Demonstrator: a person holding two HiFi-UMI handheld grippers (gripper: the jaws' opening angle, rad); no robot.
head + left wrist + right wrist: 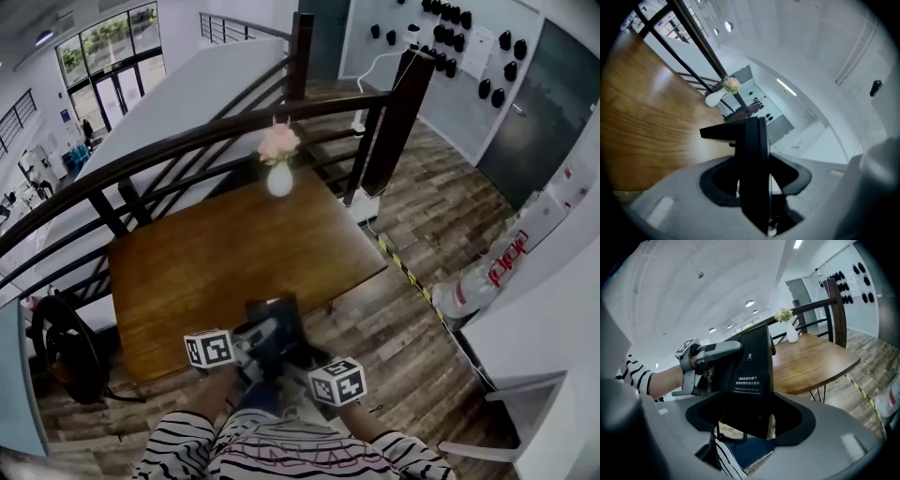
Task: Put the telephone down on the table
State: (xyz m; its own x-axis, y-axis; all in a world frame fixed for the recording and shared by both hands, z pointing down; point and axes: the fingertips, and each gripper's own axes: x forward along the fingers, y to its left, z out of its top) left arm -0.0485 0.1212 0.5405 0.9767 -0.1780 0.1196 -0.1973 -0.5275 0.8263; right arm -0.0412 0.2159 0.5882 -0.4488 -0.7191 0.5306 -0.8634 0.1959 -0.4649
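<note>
The black telephone (277, 326) hangs in the air at the near edge of the wooden table (211, 253), not resting on it. The left hand-held gripper (251, 343) and right hand-held gripper (296, 364) each clamp one side of it. A white vase (279, 178) stands at the table's far edge.

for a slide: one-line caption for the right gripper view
Black telephone held in the jaws of the right gripper and left gripper, just short of a wooden table bearing a flower vase.
</note>
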